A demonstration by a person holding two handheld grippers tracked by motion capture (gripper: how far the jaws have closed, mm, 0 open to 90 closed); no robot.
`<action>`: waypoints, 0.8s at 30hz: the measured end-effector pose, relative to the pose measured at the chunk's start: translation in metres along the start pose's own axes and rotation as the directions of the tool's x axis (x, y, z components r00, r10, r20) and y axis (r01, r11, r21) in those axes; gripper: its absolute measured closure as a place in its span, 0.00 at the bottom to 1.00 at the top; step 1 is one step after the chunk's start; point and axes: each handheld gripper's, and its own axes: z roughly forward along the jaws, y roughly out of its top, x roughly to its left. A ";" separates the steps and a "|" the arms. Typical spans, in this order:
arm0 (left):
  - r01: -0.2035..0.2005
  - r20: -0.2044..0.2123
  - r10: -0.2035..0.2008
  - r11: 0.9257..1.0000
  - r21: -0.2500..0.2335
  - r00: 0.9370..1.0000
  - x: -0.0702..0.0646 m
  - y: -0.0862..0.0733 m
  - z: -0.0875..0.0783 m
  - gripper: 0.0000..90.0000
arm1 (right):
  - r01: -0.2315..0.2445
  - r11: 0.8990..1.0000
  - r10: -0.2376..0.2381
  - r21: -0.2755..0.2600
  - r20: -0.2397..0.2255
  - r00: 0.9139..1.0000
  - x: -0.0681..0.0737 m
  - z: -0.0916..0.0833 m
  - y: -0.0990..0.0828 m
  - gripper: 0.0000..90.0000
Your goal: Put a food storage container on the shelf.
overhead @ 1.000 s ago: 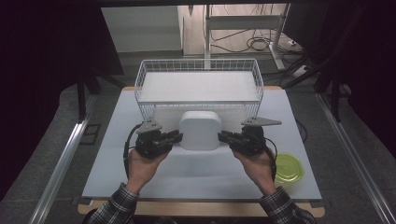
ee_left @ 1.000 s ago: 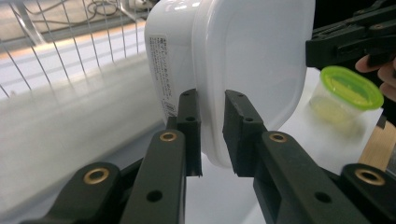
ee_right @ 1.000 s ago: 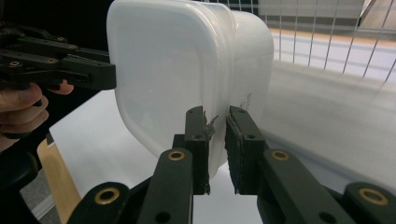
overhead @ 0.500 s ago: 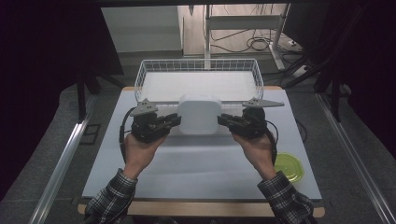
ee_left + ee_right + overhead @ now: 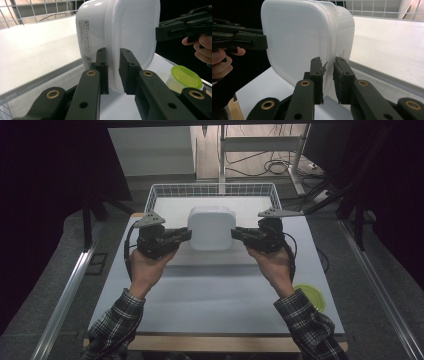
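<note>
Since the earlier frame, both hand-held grippers, left (image 5: 186, 236) and right (image 5: 236, 234), clamped on the white lidded container (image 5: 210, 227), have raised it off the worktop (image 5: 210, 295). Likely next: carry toward twelve o'clock, into the wire basket (image 5: 159, 195), keeping level.

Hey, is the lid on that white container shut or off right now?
Shut. The white container carries its lid seated flush all around, and the left hand-held gripper and right hand-held gripper pinch the lid's rim.

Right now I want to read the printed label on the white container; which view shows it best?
The left gripper view: the label faces it on the white container. The right gripper view catches a sliver of print; the high view shows the lid.
</note>
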 end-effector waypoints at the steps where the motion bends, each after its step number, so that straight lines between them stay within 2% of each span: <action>1: 0.001 0.000 -0.001 1.000 -0.002 1.000 0.000 0.001 0.000 0.87 | -0.003 1.000 0.003 -0.001 0.002 1.000 -0.002 0.001 0.003 0.86; 5: 0.005 0.002 -0.005 1.000 -0.001 1.000 0.004 0.009 0.002 0.87 | -0.016 1.000 0.016 -0.003 0.002 1.000 -0.006 0.005 0.009 0.86; 8: 0.027 0.032 -0.027 1.000 -0.013 0.999 0.008 0.014 0.002 0.87 | -0.036 0.999 0.036 -0.010 -0.010 0.999 -0.009 0.005 0.014 0.86; 17: 0.030 0.014 -0.030 0.999 -0.017 0.999 0.010 0.029 0.006 0.88 | -0.035 0.999 0.035 -0.015 0.014 0.999 -0.015 0.008 0.031 0.85; 24: 0.052 0.014 -0.052 0.999 -0.005 0.999 0.018 0.037 0.014 0.88 | -0.042 0.999 0.042 -0.010 0.033 0.999 -0.018 0.012 0.041 0.85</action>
